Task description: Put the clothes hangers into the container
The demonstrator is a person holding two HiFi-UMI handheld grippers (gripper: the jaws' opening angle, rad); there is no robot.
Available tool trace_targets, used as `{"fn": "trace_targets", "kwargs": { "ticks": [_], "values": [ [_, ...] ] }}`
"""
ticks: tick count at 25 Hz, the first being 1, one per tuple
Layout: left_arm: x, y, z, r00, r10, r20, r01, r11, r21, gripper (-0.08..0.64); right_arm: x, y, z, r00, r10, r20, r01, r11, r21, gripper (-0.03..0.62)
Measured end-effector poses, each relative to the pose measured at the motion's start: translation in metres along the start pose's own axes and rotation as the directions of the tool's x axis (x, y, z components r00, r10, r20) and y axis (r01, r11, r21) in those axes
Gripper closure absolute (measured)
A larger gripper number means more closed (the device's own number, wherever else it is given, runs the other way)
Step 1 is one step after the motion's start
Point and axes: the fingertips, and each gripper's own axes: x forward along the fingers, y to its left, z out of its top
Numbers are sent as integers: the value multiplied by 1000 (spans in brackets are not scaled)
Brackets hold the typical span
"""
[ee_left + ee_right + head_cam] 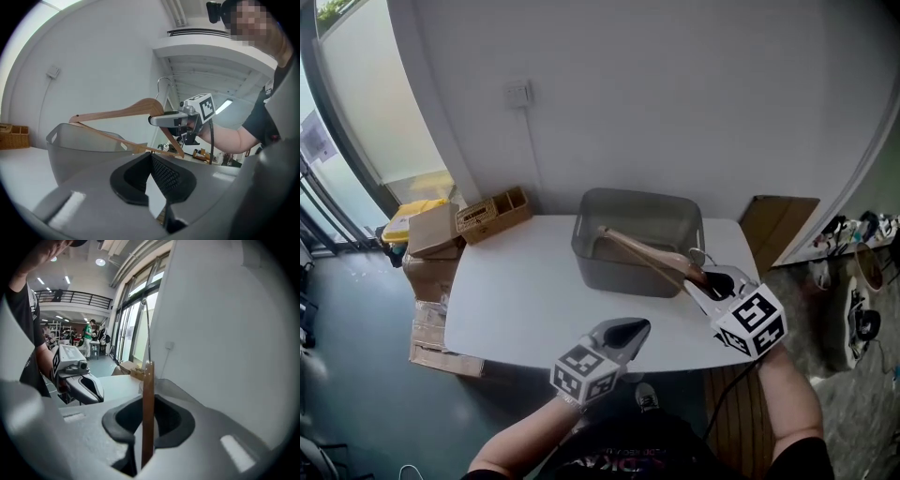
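The head view looks steeply down from above the white rounded table (516,300), with the grey translucent plastic container (637,234) at centre frame. The left gripper view sits low and close behind its own jaws, facing across the table to the right gripper (154,119) at centre right. The right gripper view faces the opposite way, with the left gripper (96,390) at its centre left. All three views share the brown wooden clothes hanger (647,253).
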Motion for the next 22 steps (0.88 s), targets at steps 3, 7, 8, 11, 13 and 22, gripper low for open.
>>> {"fn": "trace_targets", "kwargs": {
  "ticks": [3, 7, 8, 11, 13, 22],
  "values": [
    [24, 12, 4, 999, 44, 2, -44, 999, -7, 555, 14, -35, 1, 999, 43, -22, -44, 997, -60, 535],
    [51, 25, 5, 995, 100, -4, -100, 995, -22, 555, 37, -71, -3, 990, 121, -75, -130, 983, -129, 535],
    [57, 28, 5, 993, 115, -5, -115, 993, -27, 555, 43, -77, -4, 986, 142, -93, -155, 976, -153, 535],
    [70, 36, 7, 987, 164, -1, -164, 986, -37, 555, 63, -91, 0, 970, 201, -139, -229, 946, -227, 535],
    [77, 42, 8, 980, 199, 3, -199, 979, -37, 555, 76, -95, 0, 956, 237, -173, -279, 919, -278, 535],
    [102, 55, -6, 946, 324, -4, -323, 944, -67, 555, 124, -85, -30, 864, 371, -340, -487, 787, -379, 535]
  ]
}}
